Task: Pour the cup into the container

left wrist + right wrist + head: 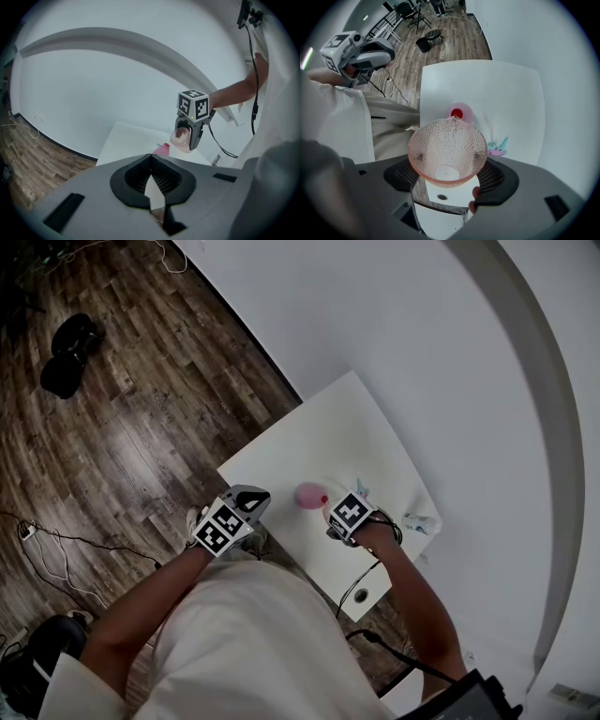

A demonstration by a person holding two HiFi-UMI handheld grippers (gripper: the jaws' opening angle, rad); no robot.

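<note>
Right gripper view: the right gripper (446, 174) clamps a dimpled pink cup (447, 147) by its lower body and holds it tipped far over above the pink container (458, 113) on the white table (515, 93). The cup's long axis appears to lie roughly along the jaws, with the base toward the camera. Its mouth points away and down at the container's red top, just past the rim. Little or nothing shows inside the cup, so the pour looks all but finished. What seems left is righting the cup and setting it down. The left gripper (151, 159) hangs near the table's edge, jaws together on nothing.
</note>
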